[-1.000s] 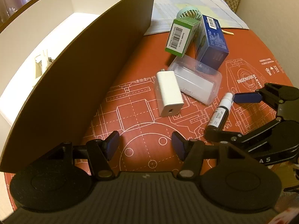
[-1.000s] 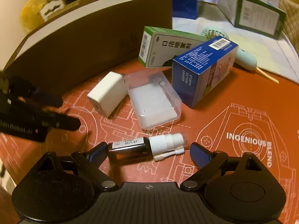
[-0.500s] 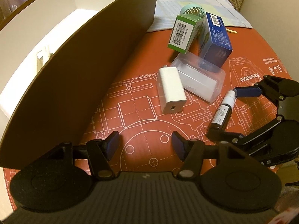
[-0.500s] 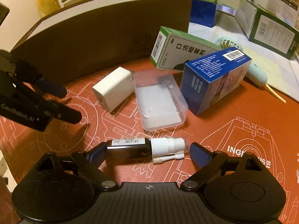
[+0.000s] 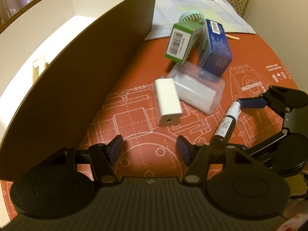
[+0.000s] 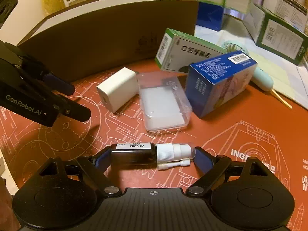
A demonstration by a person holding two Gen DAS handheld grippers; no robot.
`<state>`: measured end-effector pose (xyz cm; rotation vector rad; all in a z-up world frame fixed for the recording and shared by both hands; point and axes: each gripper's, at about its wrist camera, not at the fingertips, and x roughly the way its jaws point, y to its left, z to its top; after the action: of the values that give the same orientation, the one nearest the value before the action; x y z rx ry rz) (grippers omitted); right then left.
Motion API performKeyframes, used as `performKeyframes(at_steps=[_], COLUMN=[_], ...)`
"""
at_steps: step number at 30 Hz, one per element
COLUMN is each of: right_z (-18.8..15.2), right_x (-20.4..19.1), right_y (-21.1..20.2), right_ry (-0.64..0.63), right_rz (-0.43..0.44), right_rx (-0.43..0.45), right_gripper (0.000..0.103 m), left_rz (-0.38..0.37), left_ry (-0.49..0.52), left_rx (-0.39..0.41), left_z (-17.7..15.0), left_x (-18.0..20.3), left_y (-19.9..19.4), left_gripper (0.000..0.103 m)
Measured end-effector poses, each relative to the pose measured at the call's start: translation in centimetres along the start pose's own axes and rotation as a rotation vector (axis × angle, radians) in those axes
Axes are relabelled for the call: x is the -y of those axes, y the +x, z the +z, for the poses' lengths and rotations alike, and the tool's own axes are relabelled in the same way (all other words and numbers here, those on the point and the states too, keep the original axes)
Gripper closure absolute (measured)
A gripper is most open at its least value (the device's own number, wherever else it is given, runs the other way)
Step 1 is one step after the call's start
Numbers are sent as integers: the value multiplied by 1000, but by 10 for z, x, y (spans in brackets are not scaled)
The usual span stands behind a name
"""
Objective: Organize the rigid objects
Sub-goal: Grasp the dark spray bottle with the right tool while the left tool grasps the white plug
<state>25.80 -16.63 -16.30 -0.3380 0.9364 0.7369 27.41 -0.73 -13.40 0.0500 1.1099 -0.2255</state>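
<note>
Orange mat (image 6: pixel 240 119) underneath: right tongs (image 6: pixel 152 156) clamp the spray bottle (image 6: pixel 150 153) lengthwise; left tongs (image 5: pixel 150 148) gape, white charger (image 5: pixel 167 102) ahead.

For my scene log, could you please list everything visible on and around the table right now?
Spray bottle: 1, dark with white cap, lying between right gripper's fingers.
Charger: 1, white, on mat.
Plastic case: 1, clear, beside charger.
Blue box: 1, behind case.
Green-white box: 1, behind case.
Handheld fan: 1, mint, behind boxes.
Storage box: 1, brown, white inside, left.
Mat: 1, orange, printed.
Left gripper: open, empty.
Right gripper: closed on bottle's ends.
</note>
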Motion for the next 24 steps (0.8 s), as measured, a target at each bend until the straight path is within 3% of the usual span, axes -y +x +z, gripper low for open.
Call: performKeyframes(at_steps=[5,13,18,24], right_z=[0,2,4,11], right_x=[13,42,52,53], right_y=[-6,-21,-31,-39], right_ry=[76,305,429,457], right_rz=[-44,-80,-77,-82], right_rx=[-5,-16,-19,0], right_gripper=[17,17,17,17], left_rz=[-26,-26,-22,-24], left_ry=[-3,5,17,33], left_rx=[31,48,40,21], left_z=[11,32,42,49], left_x=[5,9,11,15], left_y=[1,8,14,23], left_gripper=[46,48,55,70])
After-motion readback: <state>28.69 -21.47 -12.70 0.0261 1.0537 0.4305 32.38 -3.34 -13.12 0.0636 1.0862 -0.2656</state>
